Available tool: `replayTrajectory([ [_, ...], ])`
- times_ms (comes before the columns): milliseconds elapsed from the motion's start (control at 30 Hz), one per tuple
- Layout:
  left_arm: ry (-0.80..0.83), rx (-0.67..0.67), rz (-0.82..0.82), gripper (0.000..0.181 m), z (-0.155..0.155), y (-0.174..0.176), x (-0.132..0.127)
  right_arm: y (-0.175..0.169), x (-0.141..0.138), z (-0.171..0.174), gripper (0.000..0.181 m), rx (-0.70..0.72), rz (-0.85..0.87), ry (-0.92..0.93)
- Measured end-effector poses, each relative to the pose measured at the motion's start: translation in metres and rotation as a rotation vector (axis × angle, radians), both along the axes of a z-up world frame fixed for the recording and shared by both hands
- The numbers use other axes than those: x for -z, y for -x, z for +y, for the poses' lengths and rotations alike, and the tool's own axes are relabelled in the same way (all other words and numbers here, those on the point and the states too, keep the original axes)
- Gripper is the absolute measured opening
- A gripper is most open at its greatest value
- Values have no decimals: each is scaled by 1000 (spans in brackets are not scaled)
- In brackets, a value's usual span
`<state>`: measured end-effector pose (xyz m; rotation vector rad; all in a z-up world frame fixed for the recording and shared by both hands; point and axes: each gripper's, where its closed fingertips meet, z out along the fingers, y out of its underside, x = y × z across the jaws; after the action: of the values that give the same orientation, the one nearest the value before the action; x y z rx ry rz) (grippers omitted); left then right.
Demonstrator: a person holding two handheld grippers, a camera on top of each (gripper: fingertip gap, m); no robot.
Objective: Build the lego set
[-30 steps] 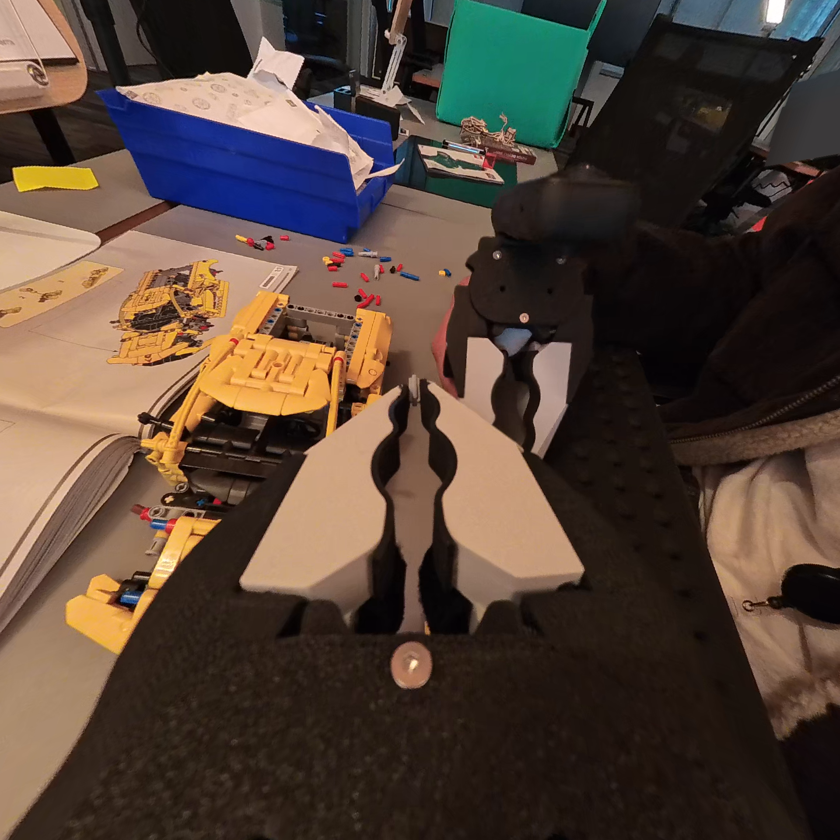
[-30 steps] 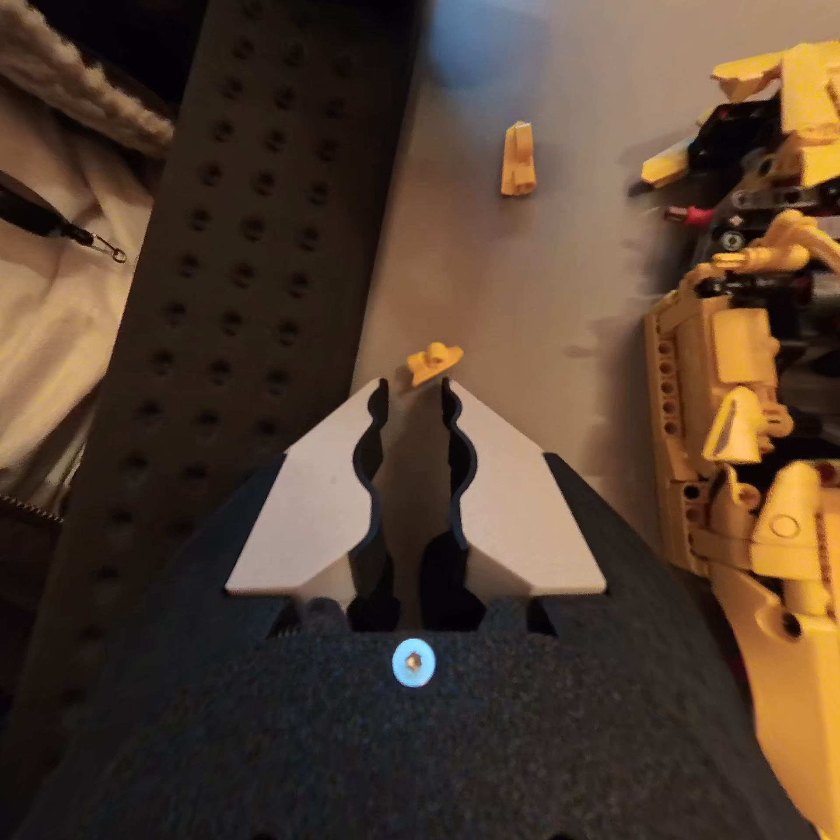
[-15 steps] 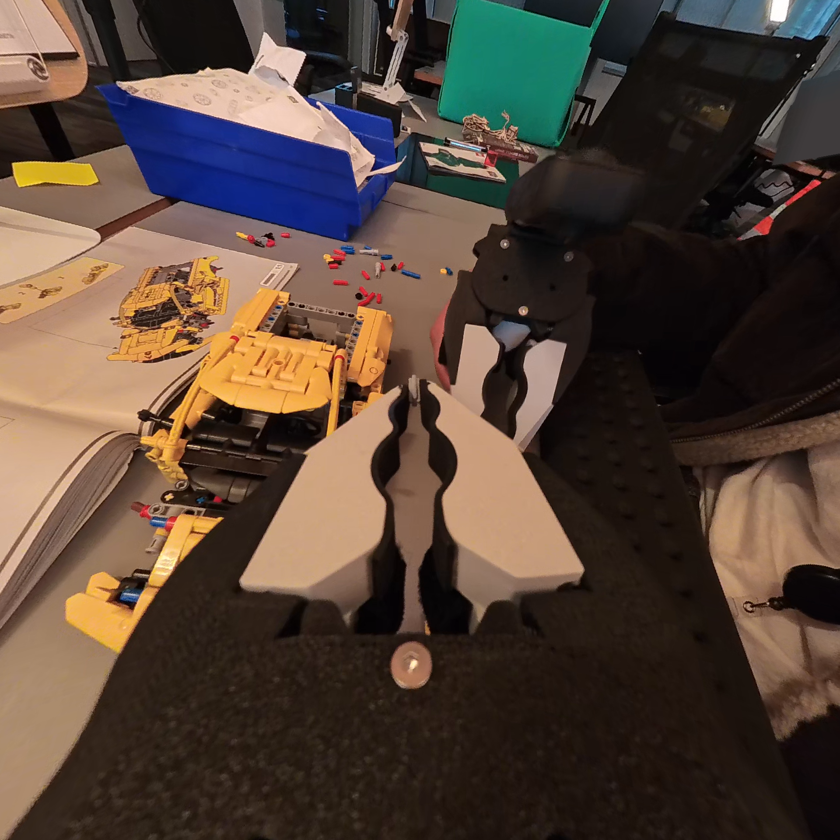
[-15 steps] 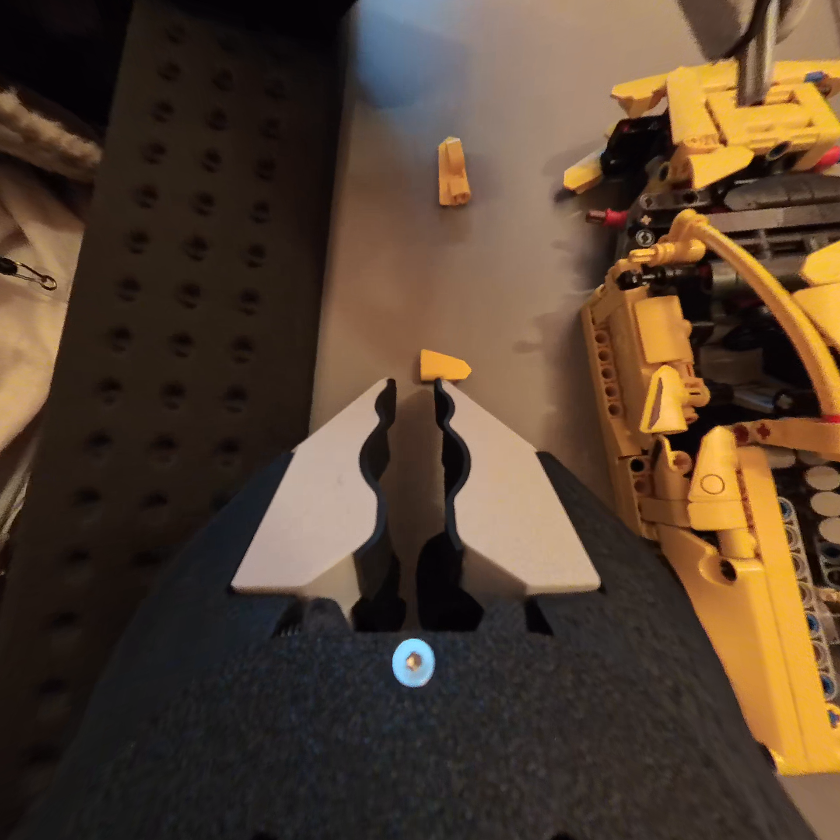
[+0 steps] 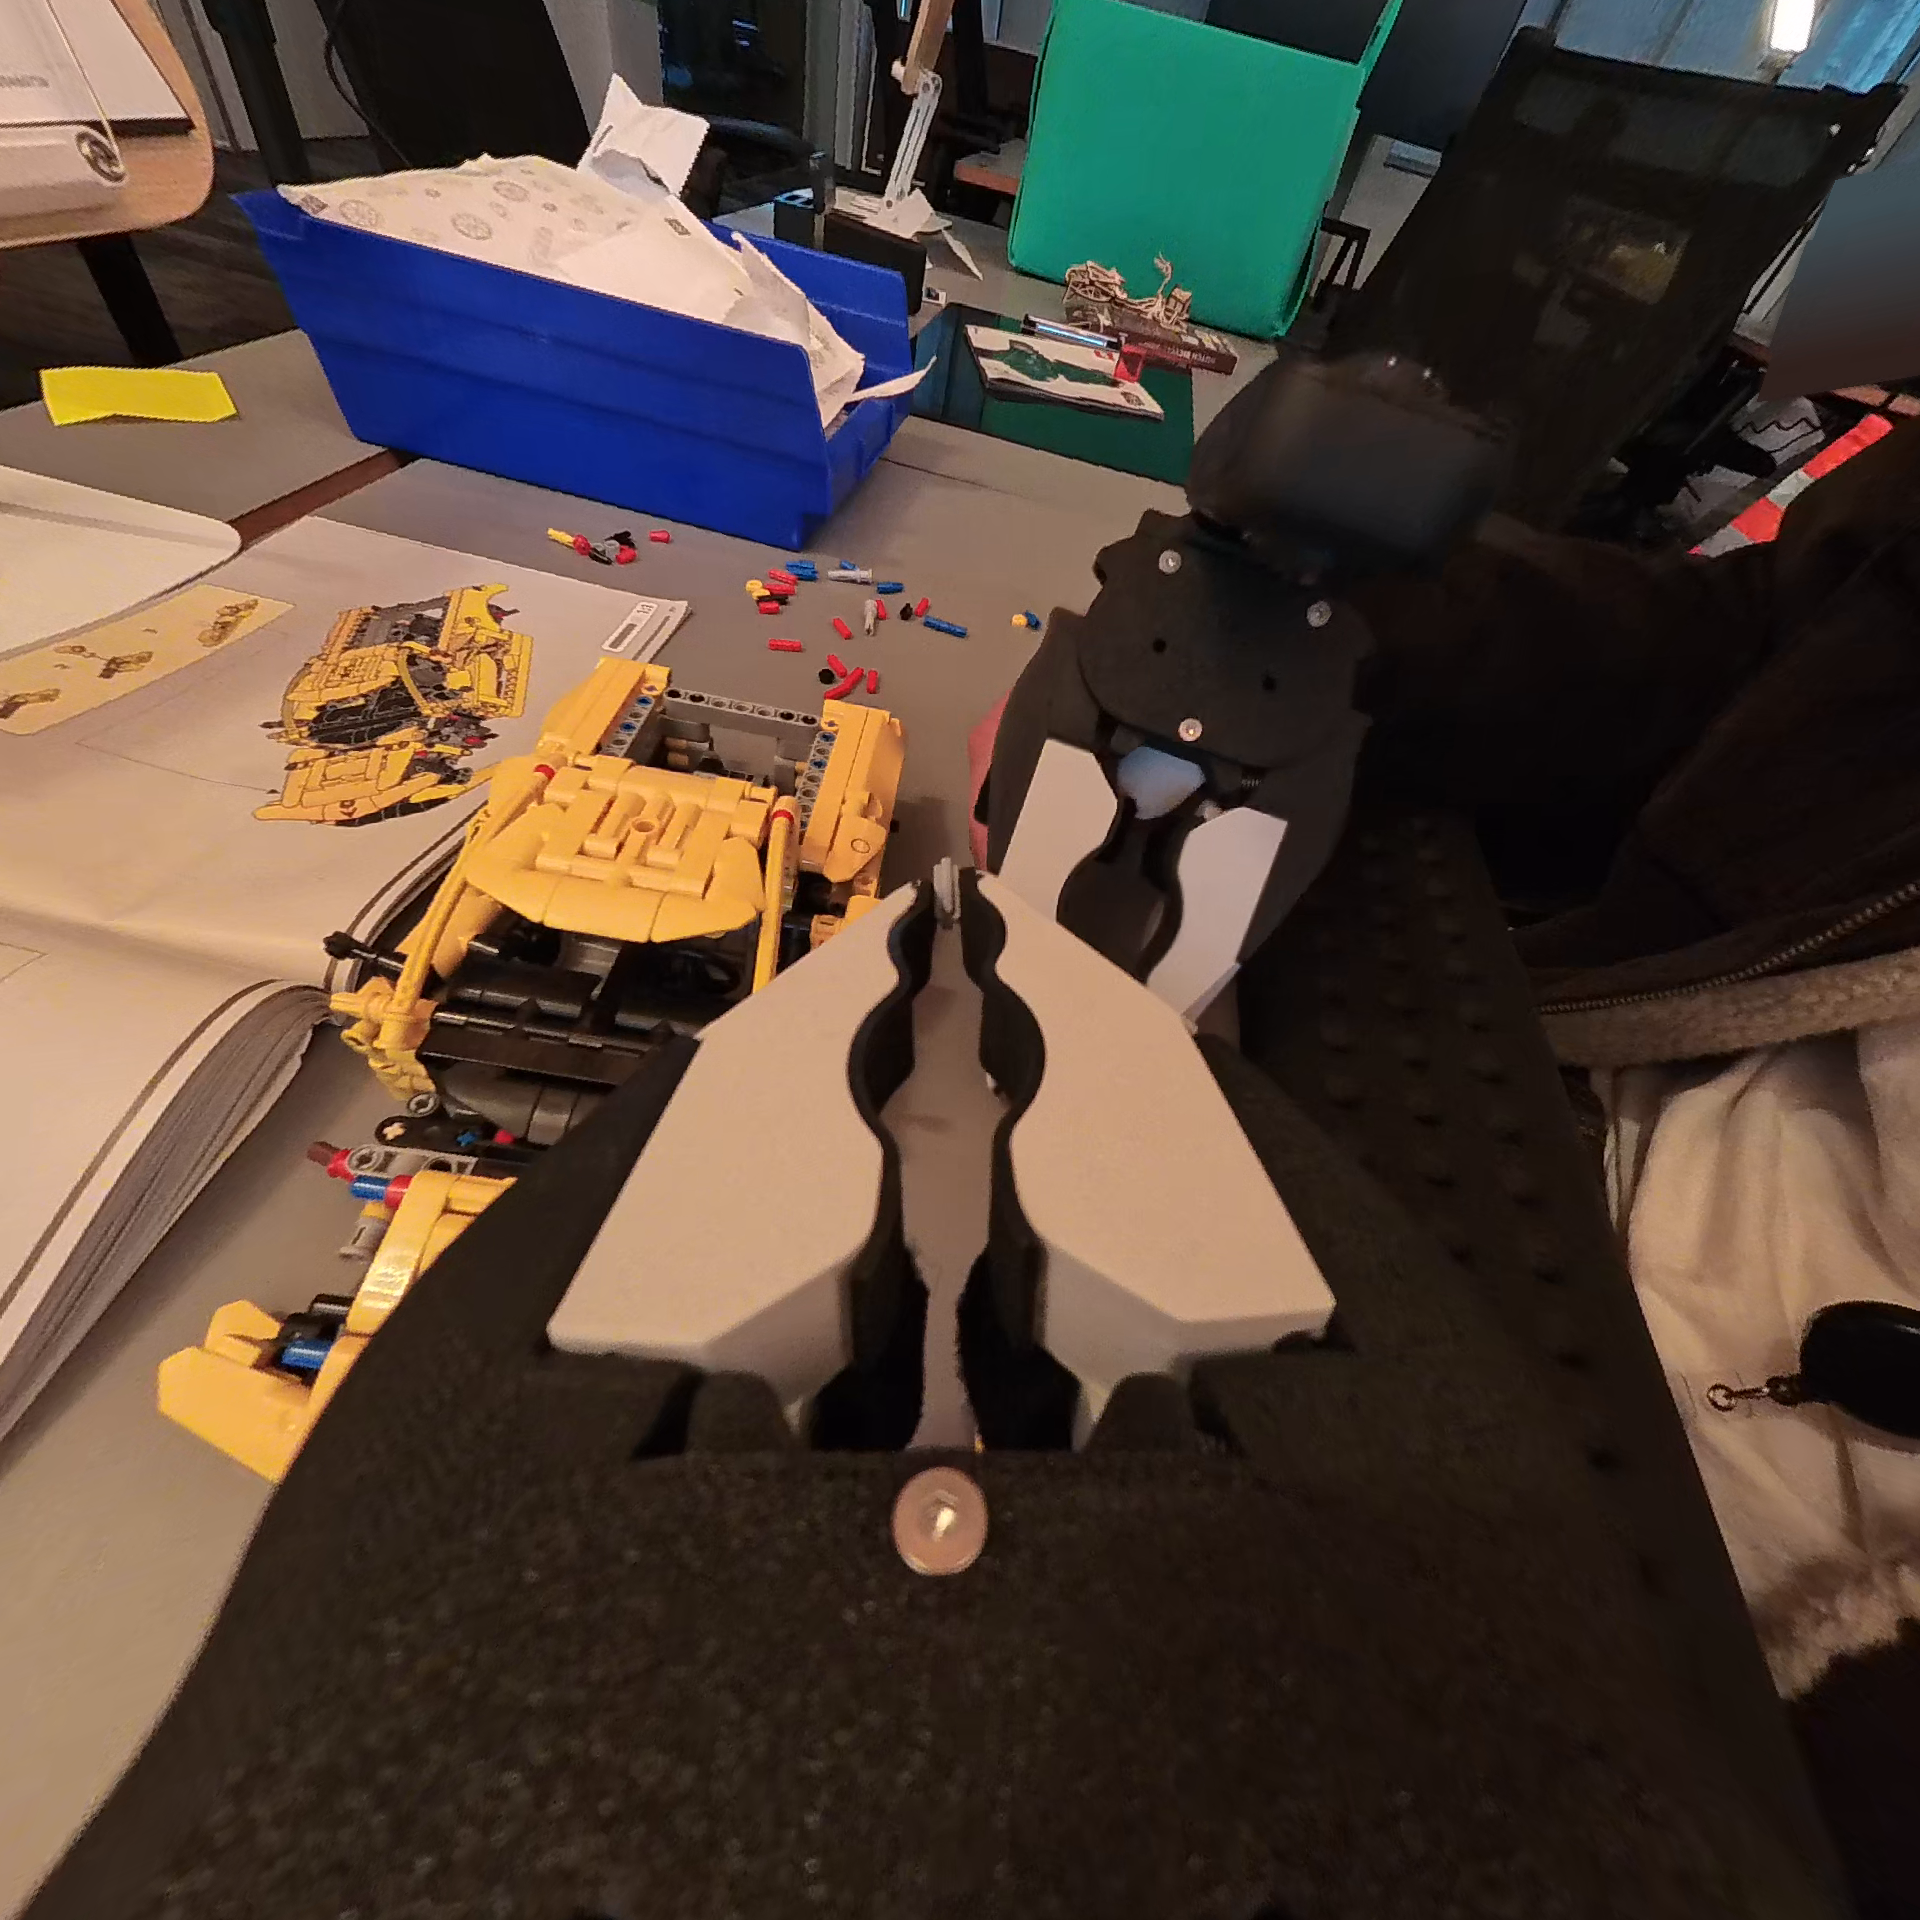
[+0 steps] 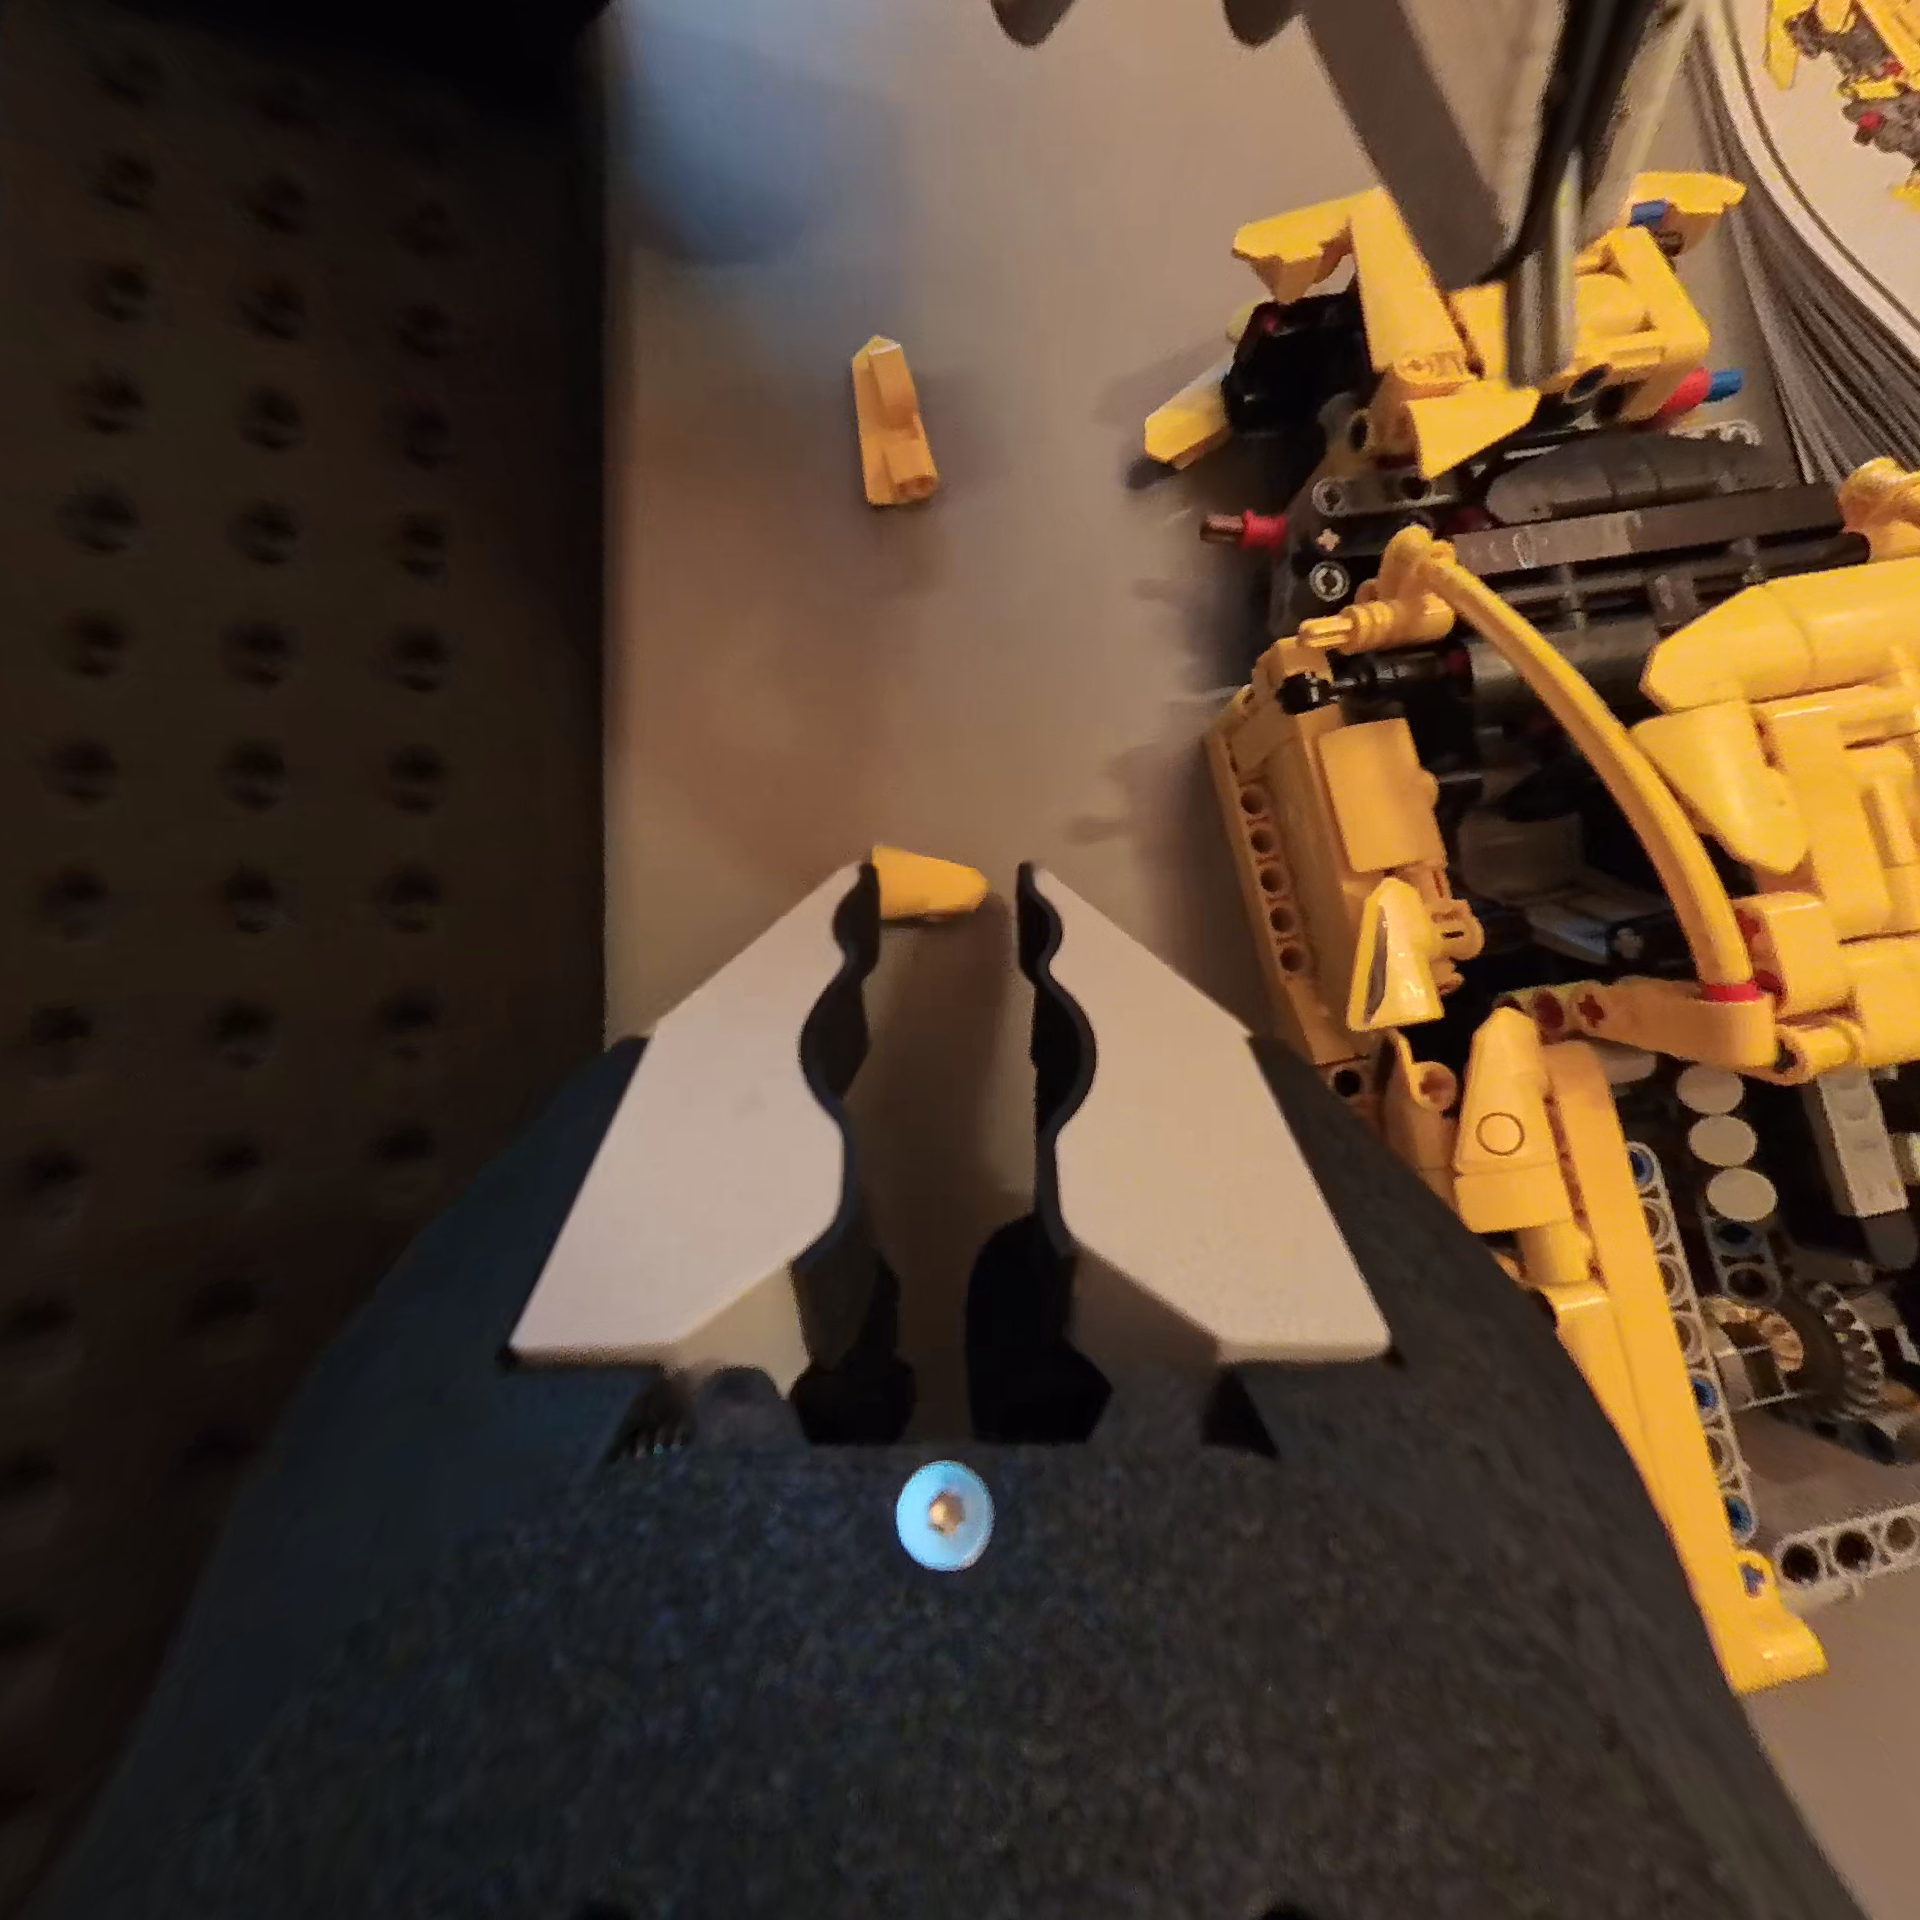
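A yellow lego car [image 5: 644,862] stands on the grey table, also in the right wrist view [image 6: 1558,935]. My left gripper [image 5: 943,894] is shut on a small grey pin [image 5: 943,885] and held above the table to the car's right. My right gripper [image 6: 945,883] is open and points down at the table; a small yellow wedge piece [image 6: 925,883] lies between its fingertips, close to the left finger. It also shows in the left wrist view [image 5: 1143,935]. A second loose yellow piece [image 6: 891,436] lies farther off.
An open instruction book [image 5: 156,831] lies left of the car. A blue bin [image 5: 561,364] with crumpled paper stands behind, with small loose pins [image 5: 831,613] in front of it. A black studded mat [image 6: 291,623] covers the table's right side. A person's jacket [image 5: 1714,935] is at right. Left tips to right tips: about 11 centimetres.
My right gripper has moved over the small yellow wedge and opened wider, so the piece now lies between its fingertips. The left gripper has stayed still with its pin.
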<state>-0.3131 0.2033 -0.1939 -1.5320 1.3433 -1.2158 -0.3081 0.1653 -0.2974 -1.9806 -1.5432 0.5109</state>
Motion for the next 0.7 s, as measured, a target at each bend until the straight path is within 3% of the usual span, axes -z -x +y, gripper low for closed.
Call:
replayTrajectory([
  [133,-1,3,0,4,-1,0,0,-3,0,-1,7,-6,18,28],
  [467,5,4,-4,4,-1,0,-1,-9,-14,-3,1,22,130,108],
  [567,28,13,-38,4,-2,1,-7,-8,-47,9,0,79,338,116],
  [700,122,22,-199,4,-2,4,-35,-13,-130,42,0,271,808,91],
])
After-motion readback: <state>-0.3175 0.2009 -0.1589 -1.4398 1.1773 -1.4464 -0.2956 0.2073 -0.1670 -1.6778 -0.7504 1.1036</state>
